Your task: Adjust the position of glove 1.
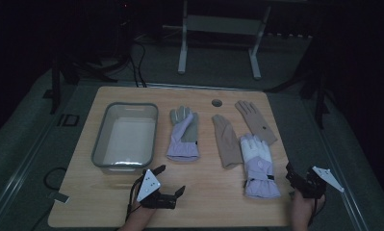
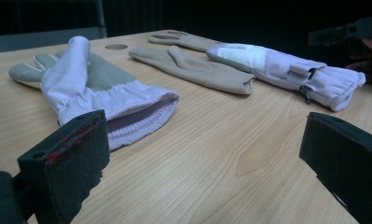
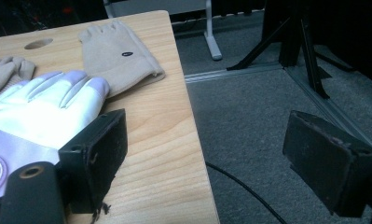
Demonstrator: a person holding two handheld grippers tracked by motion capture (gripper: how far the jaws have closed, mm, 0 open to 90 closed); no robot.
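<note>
On the pale wooden table [image 1: 213, 192] lie 4 gloves and 1 clear rectangular plastic tub [image 1: 126, 137], the tub standing toward the left side; just right of it rests a lilac padded glove with a grey palm [image 1: 184, 134], its fingers pointing away from the person; further right lies a plain beige fabric glove [image 1: 226, 142], with a second beige fabric glove bearing a small dark tag [image 1: 256, 121] behind it, near the small round hole in the tabletop [image 1: 217, 103]; a lilac-and-white padded glove with a wrist strap [image 1: 258, 166] lies partly over the edge of the first beige one, its cuff toward the person.

The left gripper [image 1: 172, 192] hovers low over bare wood near the front edge, below the tub and the grey-palmed glove, touching neither; in the left gripper view its jaws stand wide apart with nothing but tabletop between them, the glove's ribbed cuff [image 2: 141, 116] just beyond the left jaw.

The right gripper [image 1: 295, 177] is held at the table's right edge, just beside the strapped glove's cuff; in the right gripper view its jaws are spread wide, 1 over the wood near the white glove fingers [image 3: 53, 100], the other out over the grey carpet [image 3: 249, 116]; nothing is gripped.
</note>
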